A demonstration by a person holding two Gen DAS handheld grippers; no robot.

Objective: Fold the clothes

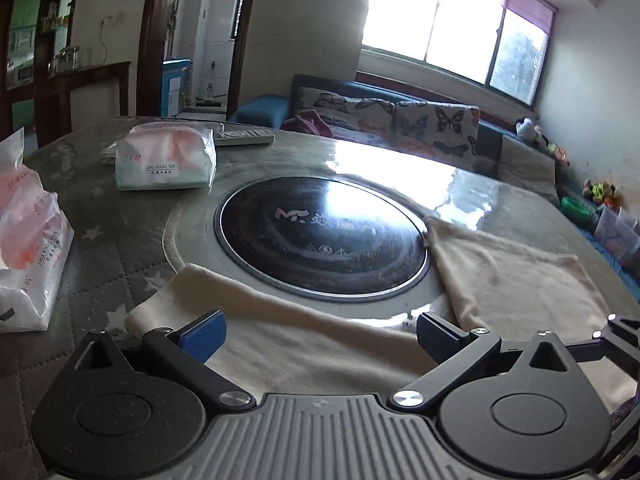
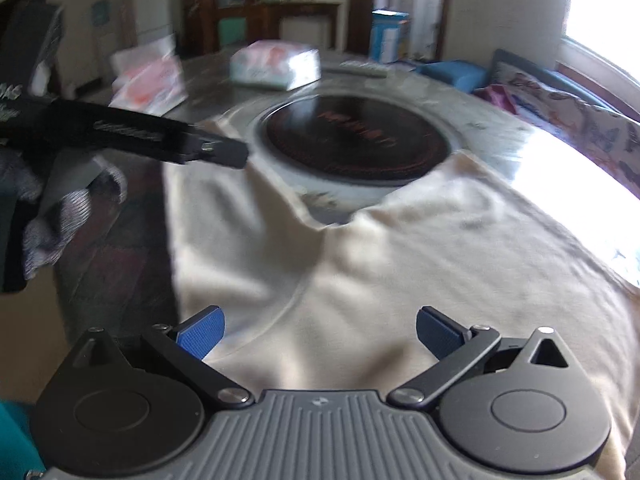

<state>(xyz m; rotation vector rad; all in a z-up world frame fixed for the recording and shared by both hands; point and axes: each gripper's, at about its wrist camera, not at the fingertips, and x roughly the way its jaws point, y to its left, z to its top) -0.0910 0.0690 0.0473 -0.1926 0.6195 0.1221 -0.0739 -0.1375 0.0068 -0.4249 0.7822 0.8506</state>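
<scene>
Below both wide-open hand-held grippers, left [image 1: 318, 334] and right [image 2: 318, 330]: cream garment [image 2: 400, 260] flat on table [image 1: 120, 216].

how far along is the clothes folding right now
Done: the cream garment lies spread on the table, its top edge by the round black cooktop; no fold shows yet.
In hand: nothing. The left hand-held gripper and right hand-held gripper hover over the garment, jaws open.
Left: grasping an edge and all the folds.
</scene>
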